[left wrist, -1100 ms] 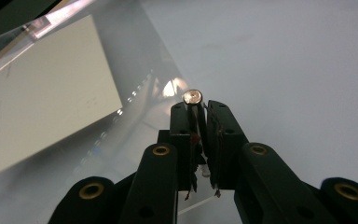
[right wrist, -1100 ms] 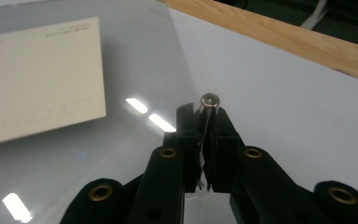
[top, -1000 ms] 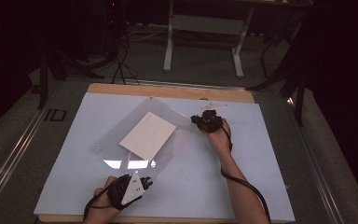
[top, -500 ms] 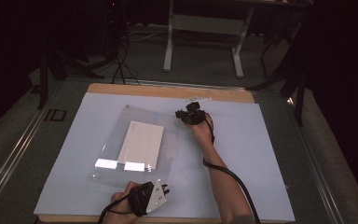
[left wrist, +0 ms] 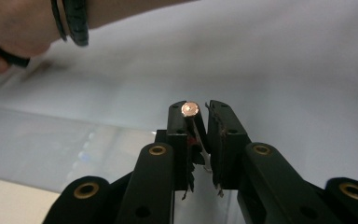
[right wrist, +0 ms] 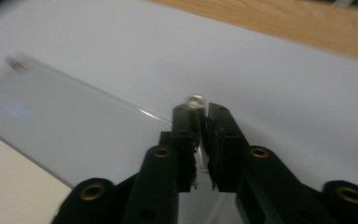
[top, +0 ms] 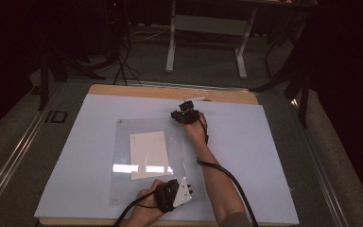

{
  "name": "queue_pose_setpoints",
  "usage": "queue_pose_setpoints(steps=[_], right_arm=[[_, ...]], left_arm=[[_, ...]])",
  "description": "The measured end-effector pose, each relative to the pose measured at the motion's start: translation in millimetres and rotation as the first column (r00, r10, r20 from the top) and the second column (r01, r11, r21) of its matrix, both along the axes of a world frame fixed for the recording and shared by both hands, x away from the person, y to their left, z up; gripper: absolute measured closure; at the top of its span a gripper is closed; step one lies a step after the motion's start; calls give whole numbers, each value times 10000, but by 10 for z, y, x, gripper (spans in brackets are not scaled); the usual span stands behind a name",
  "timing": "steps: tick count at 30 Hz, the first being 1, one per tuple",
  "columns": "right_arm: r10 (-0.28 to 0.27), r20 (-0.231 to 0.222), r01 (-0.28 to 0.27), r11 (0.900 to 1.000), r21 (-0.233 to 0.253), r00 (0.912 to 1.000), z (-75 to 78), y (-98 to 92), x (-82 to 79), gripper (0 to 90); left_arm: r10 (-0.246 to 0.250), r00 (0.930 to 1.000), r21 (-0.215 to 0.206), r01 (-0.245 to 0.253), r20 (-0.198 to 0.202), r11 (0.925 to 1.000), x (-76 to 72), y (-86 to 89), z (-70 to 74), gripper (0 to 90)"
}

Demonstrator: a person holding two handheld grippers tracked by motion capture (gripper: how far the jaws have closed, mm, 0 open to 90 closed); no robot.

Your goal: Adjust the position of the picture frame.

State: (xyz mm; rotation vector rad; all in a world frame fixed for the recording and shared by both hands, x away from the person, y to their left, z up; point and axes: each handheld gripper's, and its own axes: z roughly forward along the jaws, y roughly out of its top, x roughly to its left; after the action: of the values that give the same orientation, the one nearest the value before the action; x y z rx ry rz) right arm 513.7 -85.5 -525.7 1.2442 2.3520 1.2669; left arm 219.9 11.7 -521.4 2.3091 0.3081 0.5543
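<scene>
High view: both grippers, left gripper (top: 176, 193) and right gripper (top: 185, 115), pinch the clear acrylic sheet's (top: 123, 137) standoff corners; uneven pulling could probably slide the white card (top: 150, 153).

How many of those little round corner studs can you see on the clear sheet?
4. One is in the left gripper, copper-coloured; one in the right gripper, silvery; one at the sheet's far-left corner; one at its near-left corner.
</scene>
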Motion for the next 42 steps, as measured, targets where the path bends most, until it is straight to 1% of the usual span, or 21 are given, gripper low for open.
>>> queue_pose_setpoints(steps=[1,2,3,4,5,6,7,9,12,15,17,18,19,22,26,28,32,34,36,40,42], right_arm=[[-52,-252,62,9992,400,9997,-19,-34,13,749],[-131,-299,138,9996,228,9995,-30,-44,13,672],[-113,-211,112,9999,-84,9997,-38,-52,4,651],[42,-207,-45,9999,-142,9998,-40,-67,-9,624],[144,-153,-147,9998,-155,9998,-33,-89,-26,607],[144,-153,-147,9998,-155,9998,-33,-89,-26,607],[117,-58,-118,9998,-164,9999,-22,-114,-47,593],[281,18,-281,9996,-70,9996,-1,-197,-103,561],[485,95,-482,9984,-300,9988,0,-276,-186,543],[721,242,-708,9962,-500,9971,8,-356,-297,543],[920,334,-895,9937,-674,9952,20,-412,-373,543],[920,334,-895,9937,-674,9952,20,-412,-373,543],[1140,396,-1108,9910,-754,9927,38,-494,-498,542],[1375,508,-1327,9872,-879,9892,55,-571,-606,541],[1606,623,-1540,9831,-992,9850,76,-665,-760,539],[1744,693,-1669,9806,-1026,9822,84,-709,-839,539],[2046,836,-1951,9747,-1091,9753,94,-784,-1003,538],[2145,907,-2050,9733,-1034,9725,101,-814,-1084,538],[2295,972,-2194,9700,-1049,9684,113,-847,-1160,538],[2484,1007,-2367,9647,-1159,9634,130,-913,-1295,538],[2509,1036,-2387,9641,-1166,9625,133,-930,-1326,538]], left_arm=[[-40,9998,222,36,190,9997,-16,-1,-12,773],[-8,9997,449,-2,225,9990,-22,5,-24,733],[-15,10000,412,13,28,9992,-18,21,-45,671],[-33,9998,300,38,-172,9995,-13,52,-62,623],[-43,9994,82,46,-330,10000,-12,94,-77,613],[-43,9994,82,46,-330,10000,-12,94,-77,596],[-141,9964,-499,100,-840,9987,-7,189,-88,596],[-272,9931,-894,170,-1144,9958,-12,287,-80,564],[-487,9890,-1417,287,-1395,9895,-18,436,-15,550],[-536,9880,-1909,252,-1452,9813,9,575,77,548],[-252,9884,-2068,-64,-1496,9784,80,654,127,547],[-252,9884,-2068,-64,-1496,9784,80,654,127,547],[353,9851,-2369,-752,-1683,9686,260,770,185,548],[1000,9753,-2685,-1518,-1970,9512,446,854,224,548],[1682,9649,-2597,-2183,-2017,9407,662,910,252,549],[1917,9608,-2466,-2387,-2001,9393,761,922,268,549],[2280,9523,-2308,-2727,-2026,9340,967,948,285,549],[2454,9461,-2335,-2927,-2116,9273,1071,968,297,549],[2609,9425,-2369,-3076,-2091,9215,1161,982,321,549],[2895,9356,-2268,-3322,-2021,9155,1330,997,385,549],[2956,9336,-2210,-3376,-2023,9150,1370,997,400,548]])
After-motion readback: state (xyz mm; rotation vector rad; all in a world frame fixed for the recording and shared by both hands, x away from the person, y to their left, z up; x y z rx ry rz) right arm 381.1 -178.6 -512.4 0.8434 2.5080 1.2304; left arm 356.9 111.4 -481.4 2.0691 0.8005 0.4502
